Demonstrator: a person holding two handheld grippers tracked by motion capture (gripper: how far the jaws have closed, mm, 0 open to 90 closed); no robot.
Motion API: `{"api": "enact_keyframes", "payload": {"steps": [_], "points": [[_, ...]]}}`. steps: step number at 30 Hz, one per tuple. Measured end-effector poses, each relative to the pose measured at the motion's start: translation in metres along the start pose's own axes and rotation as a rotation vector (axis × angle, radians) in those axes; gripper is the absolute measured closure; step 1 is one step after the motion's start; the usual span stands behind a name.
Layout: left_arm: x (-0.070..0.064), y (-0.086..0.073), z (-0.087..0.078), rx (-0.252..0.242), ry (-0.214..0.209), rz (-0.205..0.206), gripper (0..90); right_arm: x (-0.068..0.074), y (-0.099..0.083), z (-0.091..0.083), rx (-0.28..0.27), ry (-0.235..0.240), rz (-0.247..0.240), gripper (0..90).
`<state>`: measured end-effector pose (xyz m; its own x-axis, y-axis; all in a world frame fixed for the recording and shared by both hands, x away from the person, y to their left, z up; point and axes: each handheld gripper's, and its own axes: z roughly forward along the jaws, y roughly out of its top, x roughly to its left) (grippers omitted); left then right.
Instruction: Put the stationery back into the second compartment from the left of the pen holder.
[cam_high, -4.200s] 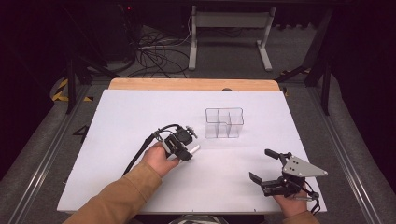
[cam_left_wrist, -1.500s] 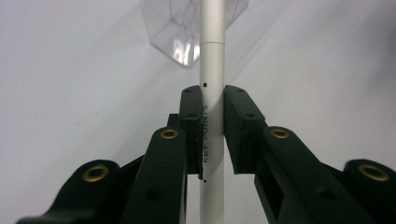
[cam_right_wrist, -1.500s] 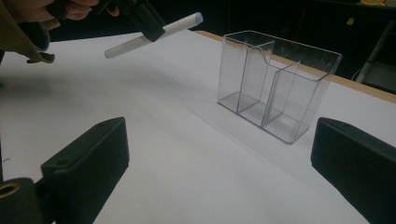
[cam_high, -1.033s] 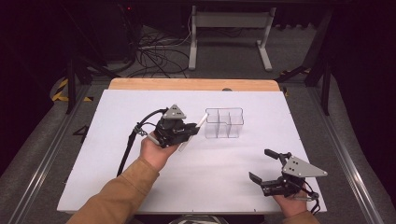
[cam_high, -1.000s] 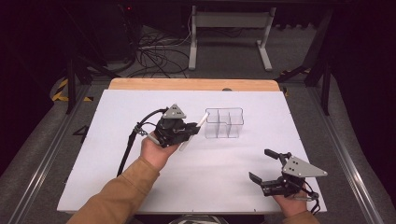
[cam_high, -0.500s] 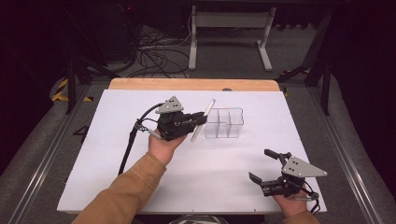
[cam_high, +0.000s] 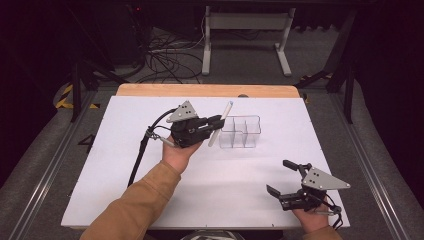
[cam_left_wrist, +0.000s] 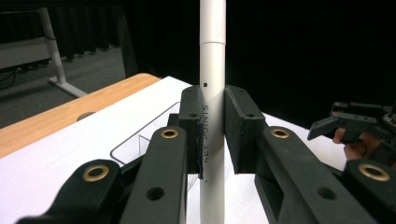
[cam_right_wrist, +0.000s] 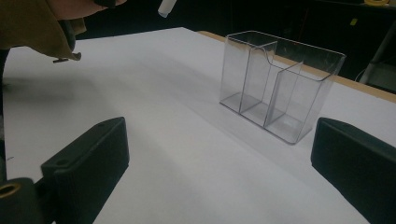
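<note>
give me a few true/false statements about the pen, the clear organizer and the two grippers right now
1. The left gripper is shut on the white pen. True.
2. The pen already stands inside the clear organizer. False: it is held in the air beside the organizer's left end.
3. The right gripper holds a second pen. False: its jaws are wide apart with nothing between them.
4. The organizer has three compartments, all empty. True.
5. The organizer lies tipped on its side. False: it stands upright on the white table.
</note>
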<state>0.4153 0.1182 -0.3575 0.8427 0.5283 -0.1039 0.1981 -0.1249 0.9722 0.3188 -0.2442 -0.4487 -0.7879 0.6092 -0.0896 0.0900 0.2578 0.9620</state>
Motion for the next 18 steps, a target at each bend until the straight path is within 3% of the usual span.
{"api": "enact_keyframes", "payload": {"steps": [6, 10, 18], "points": [[0.001, 0.002, 0.002, -0.018, -0.022, -0.032, 78.3, 0.000, 0.000, 0.000, 0.001, 0.001, 0.002, 4.6], [-0.001, 0.002, 0.006, -0.026, -0.026, -0.010, 78.3, 0.000, 0.000, 0.000, -0.001, 0.004, 0.000, 4.6], [0.002, 0.008, 0.022, -0.016, -0.038, -0.021, 78.3, 0.000, 0.000, -0.001, 0.000, 0.008, -0.003, 4.6]]}}
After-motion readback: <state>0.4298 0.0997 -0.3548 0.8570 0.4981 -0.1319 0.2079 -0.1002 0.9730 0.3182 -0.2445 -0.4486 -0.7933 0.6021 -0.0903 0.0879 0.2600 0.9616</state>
